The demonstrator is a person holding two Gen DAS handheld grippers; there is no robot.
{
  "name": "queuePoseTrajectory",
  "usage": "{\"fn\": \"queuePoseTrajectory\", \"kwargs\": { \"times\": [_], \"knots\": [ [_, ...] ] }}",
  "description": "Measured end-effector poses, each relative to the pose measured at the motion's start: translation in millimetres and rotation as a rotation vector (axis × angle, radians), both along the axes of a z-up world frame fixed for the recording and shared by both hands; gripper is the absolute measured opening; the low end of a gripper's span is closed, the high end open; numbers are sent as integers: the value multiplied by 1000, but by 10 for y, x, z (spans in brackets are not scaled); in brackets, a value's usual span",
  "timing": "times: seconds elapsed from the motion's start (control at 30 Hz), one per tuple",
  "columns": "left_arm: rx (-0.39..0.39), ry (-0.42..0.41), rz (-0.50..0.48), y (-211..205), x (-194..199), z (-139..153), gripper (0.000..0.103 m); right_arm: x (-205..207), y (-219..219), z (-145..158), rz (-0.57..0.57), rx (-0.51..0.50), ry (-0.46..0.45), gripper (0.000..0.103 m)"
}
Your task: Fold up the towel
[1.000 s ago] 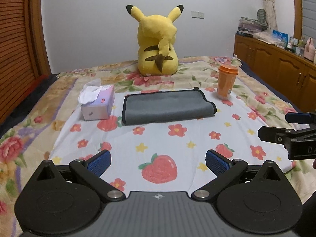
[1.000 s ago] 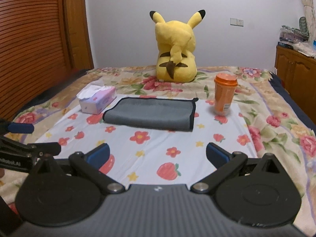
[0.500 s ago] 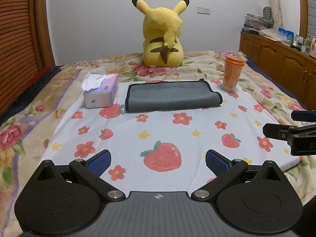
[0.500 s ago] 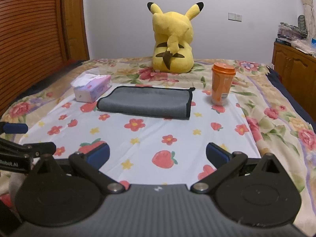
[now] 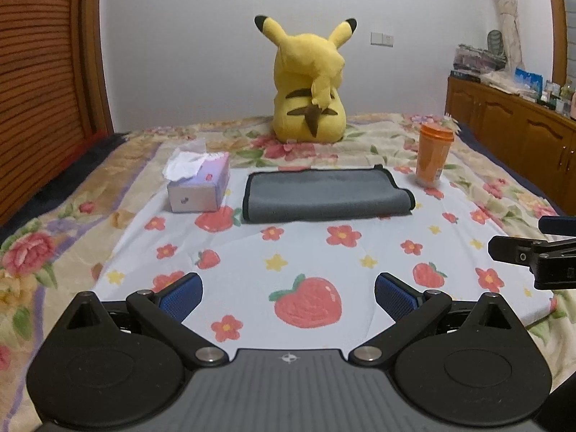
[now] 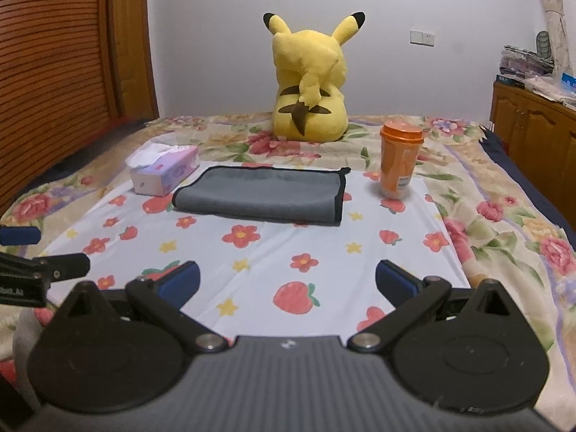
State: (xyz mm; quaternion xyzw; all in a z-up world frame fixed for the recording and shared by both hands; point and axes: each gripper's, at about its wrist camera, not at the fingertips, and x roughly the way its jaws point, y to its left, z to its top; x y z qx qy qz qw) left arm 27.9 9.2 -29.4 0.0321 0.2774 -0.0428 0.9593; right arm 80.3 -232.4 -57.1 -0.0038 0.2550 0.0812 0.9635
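Note:
A grey towel [image 5: 325, 194] with a black hem lies folded flat on the white flowered cloth [image 5: 288, 252] over the bed; it also shows in the right wrist view [image 6: 261, 194]. My left gripper [image 5: 288, 293] is open and empty, well short of the towel, above the cloth's near part. My right gripper [image 6: 286, 282] is open and empty, also back from the towel. Each gripper's side shows at the edge of the other's view.
A tissue box [image 5: 198, 187] sits left of the towel. An orange lidded cup [image 5: 433, 154] stands to its right. A yellow plush toy [image 5: 309, 82] sits behind. A wooden cabinet [image 5: 511, 133] runs along the right, a wooden headboard [image 5: 39, 82] on the left.
Both grippers have drawn back and tilted slightly, so the towel sits a little farther and higher in view. Both stay open. The towel has not moved.

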Motion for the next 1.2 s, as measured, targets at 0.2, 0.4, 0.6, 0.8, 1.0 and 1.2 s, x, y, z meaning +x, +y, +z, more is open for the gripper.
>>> {"fn": "queuePoseTrajectory", "kwargs": {
  "times": [0.2,0.4,0.6,0.8,1.0,1.2],
  "knots": [
    [5,-40,1,8,-51,53,103,-21,-26,13,-11,10,-17,103],
    [5,-68,-3,3,-82,89,103,-47,-45,41,-25,13,-41,103],
    [-6,-97,-1,18,-111,135,103,-82,-61,73,-43,17,-73,103],
    [-12,-128,2,26,-140,175,103,-139,-85,116,-57,24,-122,103],
    [27,-182,-6,-36,-198,216,103,-152,-106,136,-70,32,-147,103],
    [28,-210,-11,-48,-234,241,103,-200,-127,168,-87,32,-192,103]
  ]
}}
